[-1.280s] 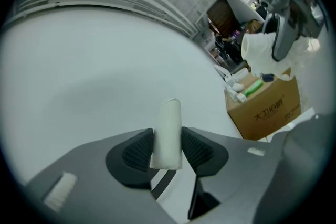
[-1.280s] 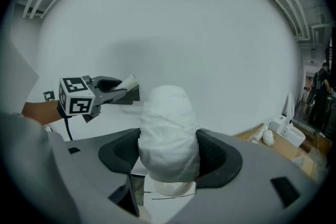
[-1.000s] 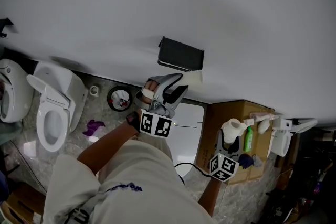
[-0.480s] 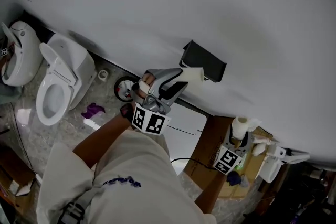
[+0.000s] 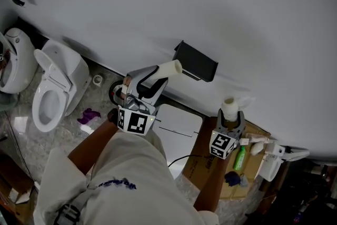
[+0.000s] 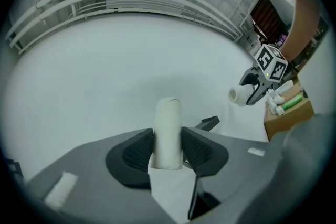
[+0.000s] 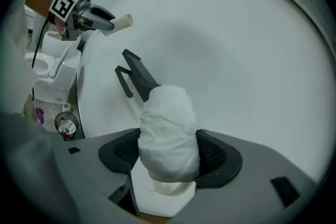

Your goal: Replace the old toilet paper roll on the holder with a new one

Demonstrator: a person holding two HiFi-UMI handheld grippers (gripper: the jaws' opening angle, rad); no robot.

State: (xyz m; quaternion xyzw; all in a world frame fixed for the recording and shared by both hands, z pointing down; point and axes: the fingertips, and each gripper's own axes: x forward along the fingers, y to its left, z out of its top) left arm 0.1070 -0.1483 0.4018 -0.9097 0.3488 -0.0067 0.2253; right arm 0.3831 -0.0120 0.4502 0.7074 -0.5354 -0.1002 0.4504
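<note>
Right hand-held gripper [image 5: 230,119] has raised the new roll [image 5: 228,106] toward the holder [image 5: 196,61].

Washroom, no question: toilets along the wall and a paper holder above them.
Take the black paper holder [image 5: 196,61] on the plain white wall [image 5: 221,2] as the marker. Down to its left stands a white toilet [image 5: 52,92], lid up, with a second toilet [image 5: 13,66] beyond it at the edge. Between the holder and the toilet a round waste bin [image 5: 117,93] sits on the mottled stone floor [image 5: 21,134]. Below right of the holder, a cardboard box [image 5: 206,137] carries a green bottle [image 5: 240,157].
</note>
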